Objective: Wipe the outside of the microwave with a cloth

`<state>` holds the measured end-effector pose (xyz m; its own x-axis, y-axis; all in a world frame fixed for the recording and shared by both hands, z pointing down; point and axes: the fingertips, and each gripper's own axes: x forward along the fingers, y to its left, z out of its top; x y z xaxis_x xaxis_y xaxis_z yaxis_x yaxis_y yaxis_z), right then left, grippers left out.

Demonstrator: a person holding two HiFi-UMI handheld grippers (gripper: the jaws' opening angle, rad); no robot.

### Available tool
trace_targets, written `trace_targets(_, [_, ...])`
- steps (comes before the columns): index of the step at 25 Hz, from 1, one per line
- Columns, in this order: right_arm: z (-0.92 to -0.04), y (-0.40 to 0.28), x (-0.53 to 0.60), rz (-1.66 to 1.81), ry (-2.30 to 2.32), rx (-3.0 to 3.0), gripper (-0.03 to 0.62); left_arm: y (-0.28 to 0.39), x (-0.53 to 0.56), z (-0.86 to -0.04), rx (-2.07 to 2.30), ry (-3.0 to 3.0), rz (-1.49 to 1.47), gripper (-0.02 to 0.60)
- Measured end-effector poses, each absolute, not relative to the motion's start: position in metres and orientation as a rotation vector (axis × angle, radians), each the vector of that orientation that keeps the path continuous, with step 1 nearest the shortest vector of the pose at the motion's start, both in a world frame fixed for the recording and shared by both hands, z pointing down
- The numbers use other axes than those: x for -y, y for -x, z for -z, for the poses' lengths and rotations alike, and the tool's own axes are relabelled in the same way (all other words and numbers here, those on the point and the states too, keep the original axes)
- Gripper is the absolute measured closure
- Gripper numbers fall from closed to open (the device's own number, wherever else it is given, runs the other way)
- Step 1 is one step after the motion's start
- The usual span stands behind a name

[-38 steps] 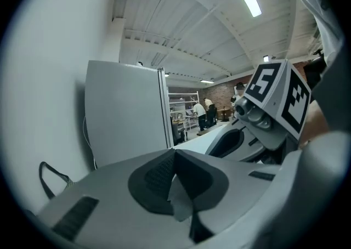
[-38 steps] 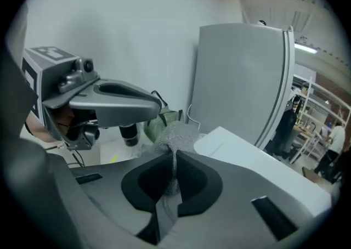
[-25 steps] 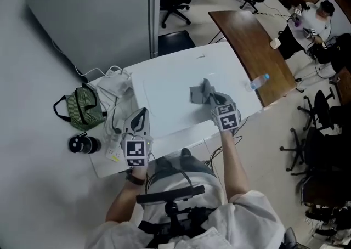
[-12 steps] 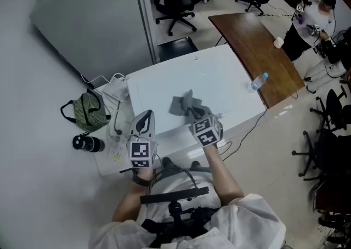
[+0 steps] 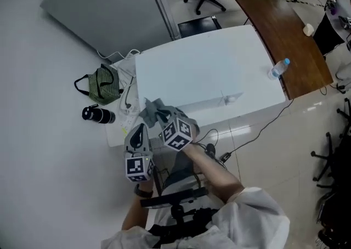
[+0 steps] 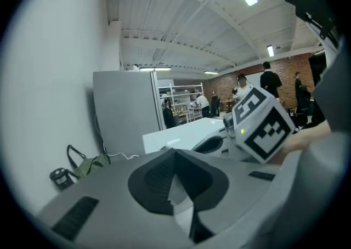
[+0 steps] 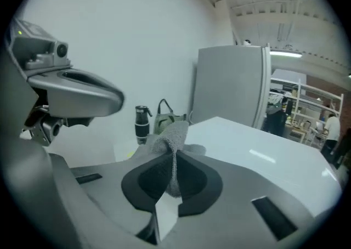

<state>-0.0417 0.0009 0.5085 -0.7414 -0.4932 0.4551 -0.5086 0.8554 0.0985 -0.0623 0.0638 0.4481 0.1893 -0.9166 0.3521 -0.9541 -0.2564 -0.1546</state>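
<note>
The microwave is a big white box; I look down on its flat top. A grey cloth lies bunched at its near left corner, and my right gripper is shut on it. In the right gripper view the cloth stands pinched between the jaws of the right gripper, over the white top. My left gripper hangs just below and left of that corner, shut on nothing. The right gripper's marker cube sits close on its right.
A green bag and a black flask lie on the floor left of the microwave, with white cables beside them. A grey cabinet stands behind. A brown table and a water bottle are at the right.
My right gripper has dragged the cloth from the right middle of the white top across to its near left corner. The left gripper has stayed by that corner.
</note>
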Motion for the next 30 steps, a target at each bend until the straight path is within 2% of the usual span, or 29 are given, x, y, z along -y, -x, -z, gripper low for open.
trace_targets(3, [-0.519,-0.046,0.023,-0.108,-0.981,2.495,0.571,0.06,-0.082,-0.462,1.878,-2.271,-0.56,0.558])
trace_targets(9, [-0.534,-0.264,0.041,-0.254,-1.648,2.186,0.571,0.057,-0.073,-0.471,1.808,-2.292,-0.48,0.558])
trace_targets(11, [-0.544,-0.301,0.031,-0.314,-1.758,2.124,0.571,0.049,-0.069,-0.469,1.75,-2.346,-0.462,0.558])
trace_targets(13, [-0.552,-0.305,0.022,-0.36,-1.786,2.138,0.571,0.038,-0.069,-0.463,1.687,-2.413,-0.446,0.558])
trace_targets(17, [-0.57,-0.23,0.001,-0.444,-1.67,2.231,0.571,0.038,-0.077,-0.453,1.588,-2.523,-0.439,0.558])
trace_targets(26, [-0.573,0.114,-0.043,-0.419,-0.97,2.554,0.571,0.146,-0.101,-0.459,1.691,-2.425,-0.419,0.558])
trace_targets(28, [-0.573,0.153,-0.05,-0.391,-0.886,2.58,0.571,0.164,-0.108,-0.456,1.724,-2.396,-0.392,0.558])
trace_targets(30, [-0.573,0.165,-0.05,-0.345,-0.882,2.585,0.571,0.178,-0.112,-0.456,1.753,-2.37,-0.384,0.558])
